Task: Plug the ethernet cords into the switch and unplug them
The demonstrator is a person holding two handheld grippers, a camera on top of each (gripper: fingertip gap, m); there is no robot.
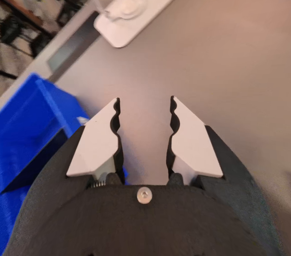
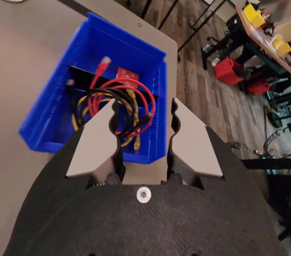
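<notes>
Surface: grey matte table (image 1: 196, 59) with a rounded corner; beyond its edge, wood-pattern flooring (image 2: 204, 84) and cluttered workbenches, all blurred.
Hard to make out: both views are smeared by motion. A white flat base (image 1: 137, 12) with a clear stem rising from it is cut off at the top of the left wrist view. A small red box (image 2: 127, 75) lies at the bin's far end; its details are unreadable. I cannot pick out a switch with certainty.
Left gripper (image 1: 145, 99): hovers over bare table, jaws spread apart, nothing between them; the blue bin (image 1: 31, 122) sits just to its left.
Right gripper (image 2: 143, 100): hangs above the bin's near end, tilted, jaws apart and empty.
Cords: red cord (image 2: 141, 91), yellow cord (image 2: 133, 106) and black cord (image 2: 108, 90) lie coiled and tangled together inside the bin, draped over a black divider (image 2: 81, 75); one red plug points toward the far wall.
Shapes: fingers (image 2: 94, 138) are pale wedge blocks with wavy black inner pads on rough black printed bodies; the bin is glossy ribbed plastic.
</notes>
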